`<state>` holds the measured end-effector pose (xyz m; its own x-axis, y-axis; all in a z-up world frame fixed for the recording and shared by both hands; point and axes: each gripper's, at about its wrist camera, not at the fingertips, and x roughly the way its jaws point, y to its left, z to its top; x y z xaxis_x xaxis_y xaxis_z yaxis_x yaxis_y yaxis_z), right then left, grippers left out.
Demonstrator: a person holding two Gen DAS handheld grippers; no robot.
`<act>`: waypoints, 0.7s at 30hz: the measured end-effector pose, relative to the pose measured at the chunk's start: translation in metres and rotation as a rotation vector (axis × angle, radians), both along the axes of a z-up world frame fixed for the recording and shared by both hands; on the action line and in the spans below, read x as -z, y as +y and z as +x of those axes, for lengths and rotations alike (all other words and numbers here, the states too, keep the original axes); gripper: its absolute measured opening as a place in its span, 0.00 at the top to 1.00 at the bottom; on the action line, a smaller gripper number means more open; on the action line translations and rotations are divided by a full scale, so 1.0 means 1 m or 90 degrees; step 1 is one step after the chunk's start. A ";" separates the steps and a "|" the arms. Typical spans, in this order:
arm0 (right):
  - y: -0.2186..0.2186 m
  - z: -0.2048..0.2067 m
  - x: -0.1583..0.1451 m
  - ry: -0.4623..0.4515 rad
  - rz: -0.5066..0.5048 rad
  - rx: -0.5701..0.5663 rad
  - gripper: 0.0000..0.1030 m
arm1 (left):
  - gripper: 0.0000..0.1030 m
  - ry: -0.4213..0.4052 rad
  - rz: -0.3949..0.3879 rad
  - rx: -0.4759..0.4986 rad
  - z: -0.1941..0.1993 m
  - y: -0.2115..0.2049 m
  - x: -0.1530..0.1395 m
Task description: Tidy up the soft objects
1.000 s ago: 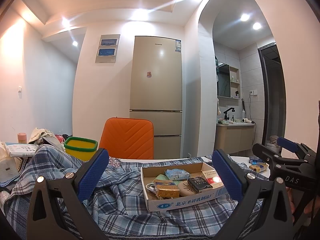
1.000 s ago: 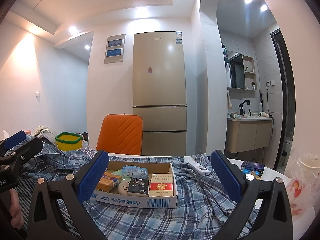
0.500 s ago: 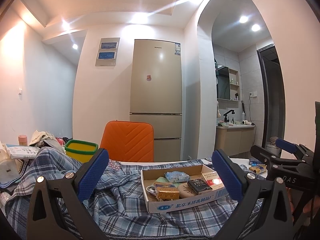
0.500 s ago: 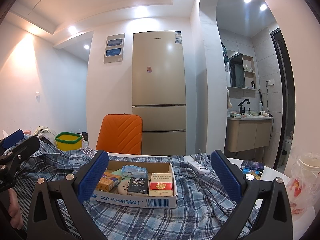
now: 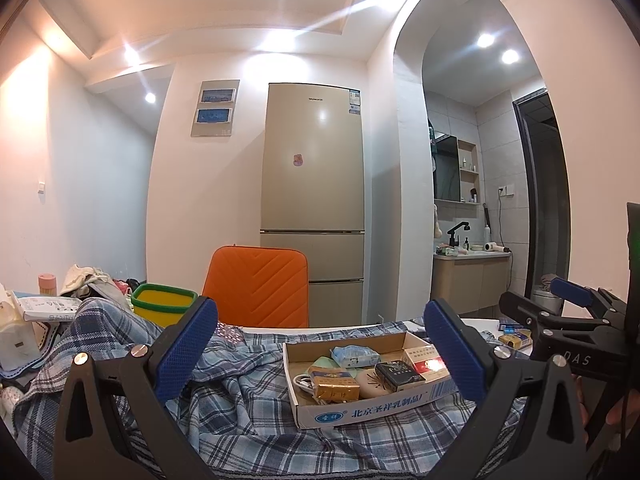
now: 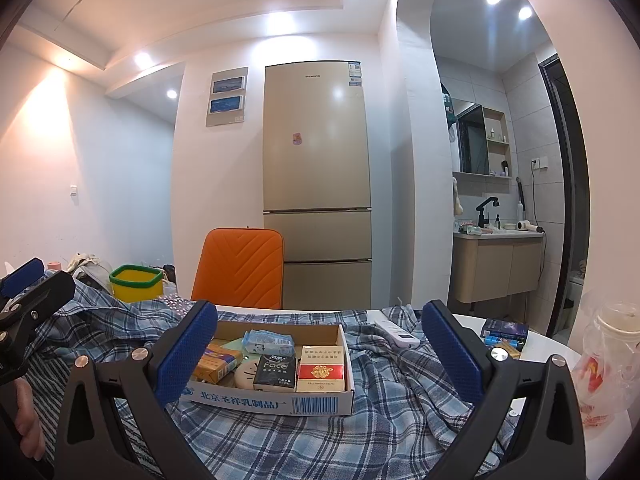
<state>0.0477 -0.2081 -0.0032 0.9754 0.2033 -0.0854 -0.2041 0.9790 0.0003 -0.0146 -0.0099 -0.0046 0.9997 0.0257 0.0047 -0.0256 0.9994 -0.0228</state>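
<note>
A crumpled blue plaid cloth [image 5: 248, 412] covers the table; it also shows in the right wrist view [image 6: 384, 432]. On it sits a shallow cardboard box [image 5: 384, 406] [image 6: 280, 402] holding a tissue pack [image 6: 267, 341], cigarette packs [image 6: 321, 369] and other small items. My left gripper [image 5: 320, 352] is open and empty, held above the cloth, with the box between its fingers. My right gripper [image 6: 316, 356] is open and empty, also facing the box. Each gripper shows at the edge of the other's view.
An orange chair [image 5: 258, 286] stands behind the table, a tall fridge [image 5: 312, 200] beyond it. A yellow bin [image 5: 164, 308] and clutter lie at the left. A remote [image 6: 396, 332], small boxes [image 6: 504, 332] and a bagged cup [image 6: 612, 356] sit at the right.
Both grippers have tilted slightly upward, so the box and cloth sit a little lower in view. The jaws stay open.
</note>
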 end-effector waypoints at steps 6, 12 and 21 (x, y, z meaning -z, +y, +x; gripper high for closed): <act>-0.001 0.000 0.000 0.001 0.001 0.001 0.00 | 0.00 0.001 -0.001 -0.002 0.000 0.000 0.000; -0.002 0.002 0.002 0.006 0.005 0.006 0.00 | 0.00 -0.001 0.001 -0.005 -0.002 0.000 -0.001; -0.001 0.002 0.003 0.005 0.005 0.006 0.00 | 0.00 0.001 0.001 -0.005 -0.001 0.002 -0.001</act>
